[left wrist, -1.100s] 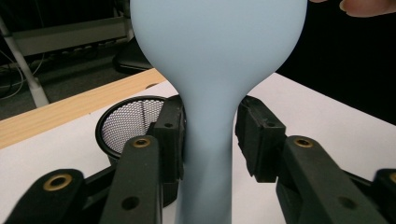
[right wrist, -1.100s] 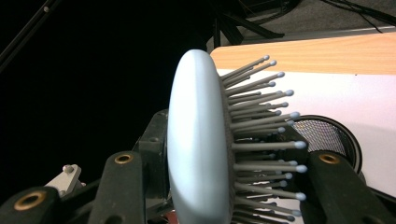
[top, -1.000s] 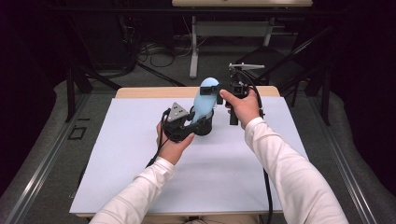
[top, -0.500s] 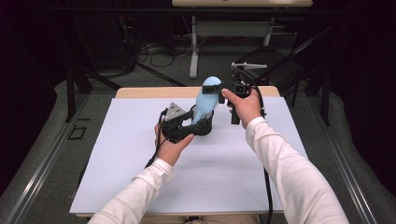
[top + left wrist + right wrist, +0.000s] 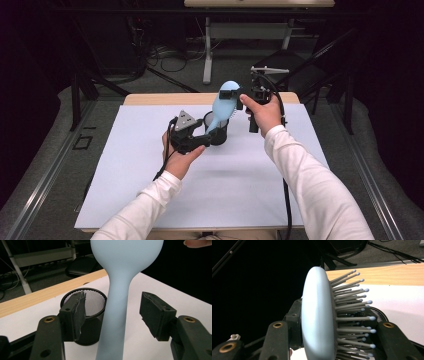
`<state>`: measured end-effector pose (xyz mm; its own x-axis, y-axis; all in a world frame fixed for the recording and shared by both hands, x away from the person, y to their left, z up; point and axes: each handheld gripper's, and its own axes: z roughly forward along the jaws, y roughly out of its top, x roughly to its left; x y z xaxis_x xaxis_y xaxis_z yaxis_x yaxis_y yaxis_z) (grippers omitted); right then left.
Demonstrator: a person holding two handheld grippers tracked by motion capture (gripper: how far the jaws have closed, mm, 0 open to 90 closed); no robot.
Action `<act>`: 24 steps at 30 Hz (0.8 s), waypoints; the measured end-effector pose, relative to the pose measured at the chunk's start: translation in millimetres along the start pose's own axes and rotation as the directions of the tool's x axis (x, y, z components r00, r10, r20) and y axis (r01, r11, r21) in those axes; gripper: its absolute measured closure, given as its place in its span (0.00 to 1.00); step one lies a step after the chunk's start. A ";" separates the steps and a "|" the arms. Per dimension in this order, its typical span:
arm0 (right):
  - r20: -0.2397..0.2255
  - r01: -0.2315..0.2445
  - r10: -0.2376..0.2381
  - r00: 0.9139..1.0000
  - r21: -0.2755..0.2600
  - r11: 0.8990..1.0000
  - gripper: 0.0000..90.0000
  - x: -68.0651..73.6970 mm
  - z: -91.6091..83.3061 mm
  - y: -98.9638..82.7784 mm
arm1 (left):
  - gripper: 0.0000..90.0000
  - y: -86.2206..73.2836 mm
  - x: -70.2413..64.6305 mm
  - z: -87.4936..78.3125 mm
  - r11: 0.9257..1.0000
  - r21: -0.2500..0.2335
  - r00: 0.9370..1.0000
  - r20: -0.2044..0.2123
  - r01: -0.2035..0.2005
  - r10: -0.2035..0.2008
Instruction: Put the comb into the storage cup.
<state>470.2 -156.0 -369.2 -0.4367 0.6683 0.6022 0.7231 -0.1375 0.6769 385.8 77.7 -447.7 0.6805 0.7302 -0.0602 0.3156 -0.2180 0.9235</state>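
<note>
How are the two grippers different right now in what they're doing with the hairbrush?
The right gripper is shut on the light blue hairbrush, clamping its head, while the left gripper is open, its jaws standing apart on either side of the handle without touching it. The right gripper is held higher, the left lower beside the black mesh cup. Both are hand-held and black-jawed.

A white sheet [image 5: 150,200] is covering most of a light wooden table [image 5: 165,98], leaving a strip of wood showing along the far edge. Grey carpet [image 5: 45,160] is lying around it. Beyond, a white-legged desk [image 5: 250,30] is standing in dim light, with dark cables [image 5: 160,52] trailing across the floor beneath it. Black metal stands [image 5: 82,85] are flanking the table, and darkness is swallowing the sides of the room.
</note>
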 end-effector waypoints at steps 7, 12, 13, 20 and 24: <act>0.006 0.002 -0.002 1.000 -0.008 1.000 0.55 -2.1 -1.2 0.6 | 0.44 1.5 2.0 -1.6 0.999 -0.023 0.999 -0.001 -0.045 0.045; 0.007 0.000 0.000 1.000 -0.011 1.000 0.55 -2.5 -1.4 0.3 | 0.44 0.2 2.9 -0.4 0.999 0.005 0.999 0.011 -0.033 0.033; 0.008 0.000 0.000 1.000 -0.010 1.000 0.55 -2.4 -1.3 0.2 | 0.43 -0.1 3.1 -0.2 0.999 0.008 0.999 0.012 -0.034 0.034; 0.012 0.005 -0.005 1.000 -0.014 1.000 0.55 -1.9 -0.9 0.0 | 0.35 -0.1 2.2 -0.7 1.000 0.000 1.000 0.002 -0.031 0.031; 0.013 0.005 -0.005 1.000 -0.015 1.000 0.55 -2.2 -0.9 0.1 | 0.29 -0.6 2.2 0.0 1.000 0.005 1.000 0.000 -0.023 0.023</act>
<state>470.6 -158.1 -370.1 -0.4329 0.6787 0.5932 0.7127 -0.1452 0.6863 387.1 79.5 -448.4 0.6877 0.7249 -0.0389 0.3028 -0.2378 0.9229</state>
